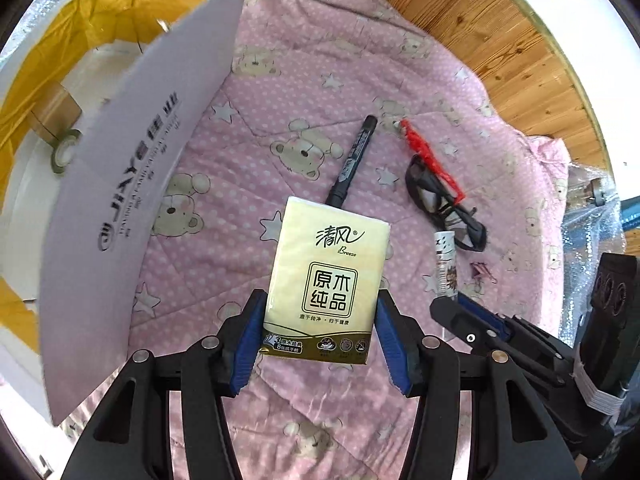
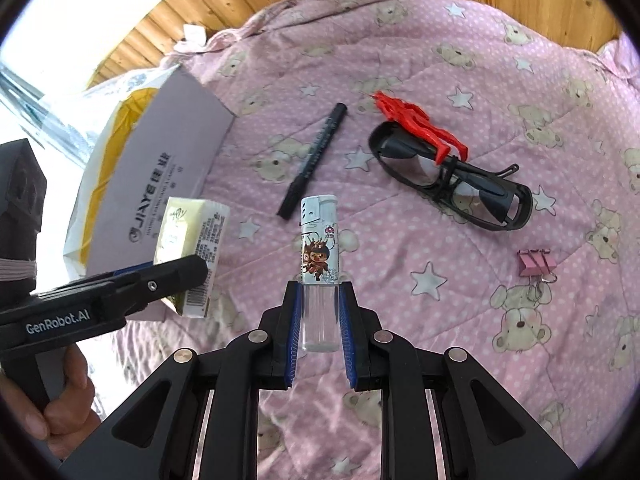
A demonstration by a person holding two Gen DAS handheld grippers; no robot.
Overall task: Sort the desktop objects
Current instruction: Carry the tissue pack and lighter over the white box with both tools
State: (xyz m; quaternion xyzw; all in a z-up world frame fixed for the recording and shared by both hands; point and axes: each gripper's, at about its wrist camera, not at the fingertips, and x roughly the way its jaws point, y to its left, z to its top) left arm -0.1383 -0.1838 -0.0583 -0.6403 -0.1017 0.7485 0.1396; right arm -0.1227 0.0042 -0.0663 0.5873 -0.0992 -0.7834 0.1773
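My left gripper [image 1: 318,314] is shut on a yellow tissue pack [image 1: 326,280], held above the pink quilt [image 1: 280,92]. The same pack [image 2: 192,240] shows in the right wrist view, in the left gripper's black fingers [image 2: 176,276]. My right gripper [image 2: 320,292] is shut on a lighter [image 2: 320,248] with a cartoon print and a clear lower end. That lighter [image 1: 446,264] also appears in the left wrist view. On the quilt lie a black marker [image 2: 314,158], black glasses [image 2: 452,176], a red plastic figure [image 2: 416,124] resting on the glasses and a pink binder clip [image 2: 536,264].
A lilac cardboard box [image 1: 132,200] with an open flap stands at the left, yellow-lined inside, with a tape roll [image 1: 64,152] in it. Wooden floor [image 1: 500,40] lies beyond the quilt. Bubble wrap [image 1: 592,220] sits at the right. A person's hand [image 2: 52,408] holds the left gripper's handle.
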